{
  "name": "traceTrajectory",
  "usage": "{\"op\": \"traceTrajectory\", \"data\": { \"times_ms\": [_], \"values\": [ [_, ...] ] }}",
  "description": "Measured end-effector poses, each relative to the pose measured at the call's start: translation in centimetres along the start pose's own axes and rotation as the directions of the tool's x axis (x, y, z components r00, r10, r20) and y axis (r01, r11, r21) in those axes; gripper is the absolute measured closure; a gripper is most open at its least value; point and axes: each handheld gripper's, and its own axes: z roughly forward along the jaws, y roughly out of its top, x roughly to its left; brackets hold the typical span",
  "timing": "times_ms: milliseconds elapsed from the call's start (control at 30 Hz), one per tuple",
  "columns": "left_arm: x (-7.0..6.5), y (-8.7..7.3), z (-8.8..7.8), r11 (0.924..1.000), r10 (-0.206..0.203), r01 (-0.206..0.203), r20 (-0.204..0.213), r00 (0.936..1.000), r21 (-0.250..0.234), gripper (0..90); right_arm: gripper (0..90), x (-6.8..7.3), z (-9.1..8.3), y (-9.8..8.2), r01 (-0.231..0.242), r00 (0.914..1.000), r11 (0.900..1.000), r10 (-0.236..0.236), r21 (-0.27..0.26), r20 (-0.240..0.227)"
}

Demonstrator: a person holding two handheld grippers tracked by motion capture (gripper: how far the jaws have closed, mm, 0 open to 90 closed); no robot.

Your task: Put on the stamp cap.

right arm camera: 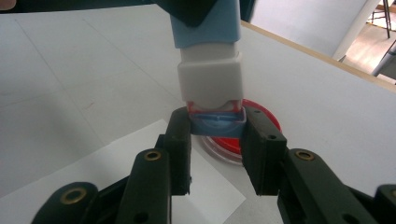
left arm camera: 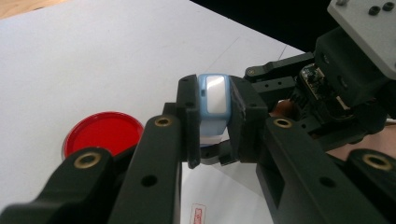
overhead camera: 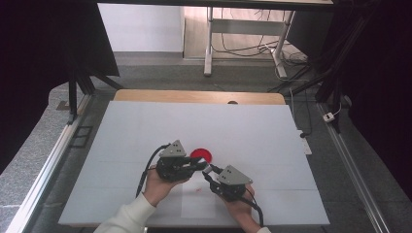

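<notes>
Left gripper (left arm camera: 212, 119): clamped tight on the blue body of the stamp (left arm camera: 214, 100), jaws squeezing it from both sides. In the high view the left gripper (overhead camera: 200, 164) sits left of centre on the table, person's hand wrapped round the back of it.
Right gripper (right arm camera: 217, 140): pinched onto the stamp's lower blue end, just under the white section. In the high view the right gripper (overhead camera: 208, 171) comes in from the lower right, tips meeting the left one's.
Stamp: held up off the table between both grippers, pretty much over the near edge of the red dish. From the right gripper view the stamp (right arm camera: 210, 79) goes blue at the top, white in the middle, blue again at the jaws.
Red dish (overhead camera: 201, 155): round, shallow, flat on the white table (overhead camera: 145, 131), right beside the gripper tips.
Paper sheet (right arm camera: 154, 158): white, lying on the table under the right gripper, next to the dish.
</notes>
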Motion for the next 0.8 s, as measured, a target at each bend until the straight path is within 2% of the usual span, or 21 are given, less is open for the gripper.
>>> {"op": "traceTrajectory", "data": {
  "times_ms": [800],
  "values": [
    [0.09, -0.13, 0.25, 1.0000, 0.000, 0.000, -0.003, 1.0000, 0.004, 75.7, 64.2, 0.09, -0.03, -0.04, 0.004, 1.0000, 1.000, -0.004, -0.005, 0.007]
  ]
}}
